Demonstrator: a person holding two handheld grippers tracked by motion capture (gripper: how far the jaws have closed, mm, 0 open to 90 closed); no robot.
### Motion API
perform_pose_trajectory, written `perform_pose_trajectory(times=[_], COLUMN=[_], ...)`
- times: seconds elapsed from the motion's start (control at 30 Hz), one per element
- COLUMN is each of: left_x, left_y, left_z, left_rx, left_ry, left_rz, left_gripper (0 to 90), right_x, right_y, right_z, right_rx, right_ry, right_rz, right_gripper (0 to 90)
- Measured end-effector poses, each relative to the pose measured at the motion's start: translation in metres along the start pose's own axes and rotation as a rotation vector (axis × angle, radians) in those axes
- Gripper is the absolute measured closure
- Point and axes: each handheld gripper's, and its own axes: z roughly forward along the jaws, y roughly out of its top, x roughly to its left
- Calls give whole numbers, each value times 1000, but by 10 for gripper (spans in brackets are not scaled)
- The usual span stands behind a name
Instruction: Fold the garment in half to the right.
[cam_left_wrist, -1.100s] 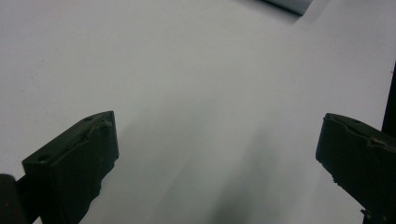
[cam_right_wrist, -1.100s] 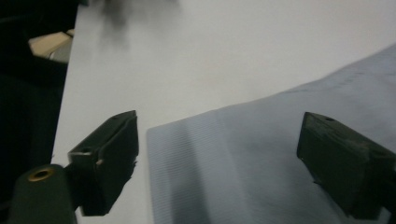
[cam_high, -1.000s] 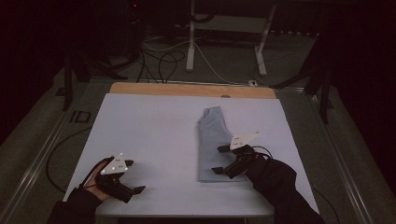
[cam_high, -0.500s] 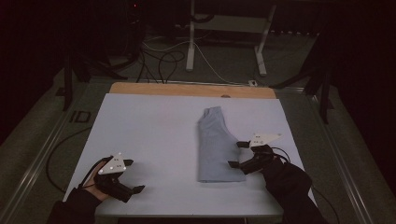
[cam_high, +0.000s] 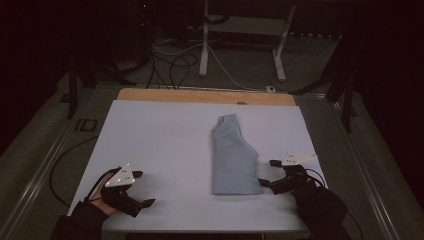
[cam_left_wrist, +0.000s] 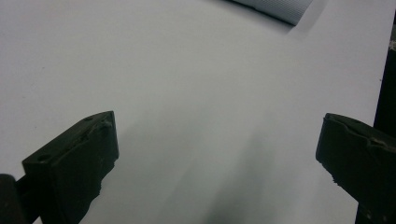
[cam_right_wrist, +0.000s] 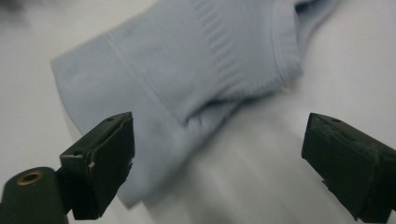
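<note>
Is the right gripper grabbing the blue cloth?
No, the right gripper is open, its fingers spread wide apart, and the folded light blue garment lies flat on the white table beyond them.

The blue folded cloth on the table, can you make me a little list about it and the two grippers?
cloth: light blue folded garment, lying flat on the white table, right of the middle
left gripper: open, near the table's front left corner, far from the cloth, nothing held
right gripper: open, just beside the cloth's near right edge, nothing held
right gripper view: cloth's ribbed fold lies just ahead of the spread jaws
touching: cannot tell whether the right gripper touches the cloth
</note>
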Motion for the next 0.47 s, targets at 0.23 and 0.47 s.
perform_pose_trajectory(times=[0.23, 0.47], left_x=[0, 0], left_y=[0, 0], left_z=[-1, -1], left_rx=[-3, -2], left_ry=[3, 4], left_rz=[0, 3], left_gripper=[4, 4], right_x=[4, 3], right_y=[-17, -17], right_z=[-12, -11], right_rx=[20, 18], right_ry=[-53, -57], right_rz=[40, 51], right_gripper=[95, 96])
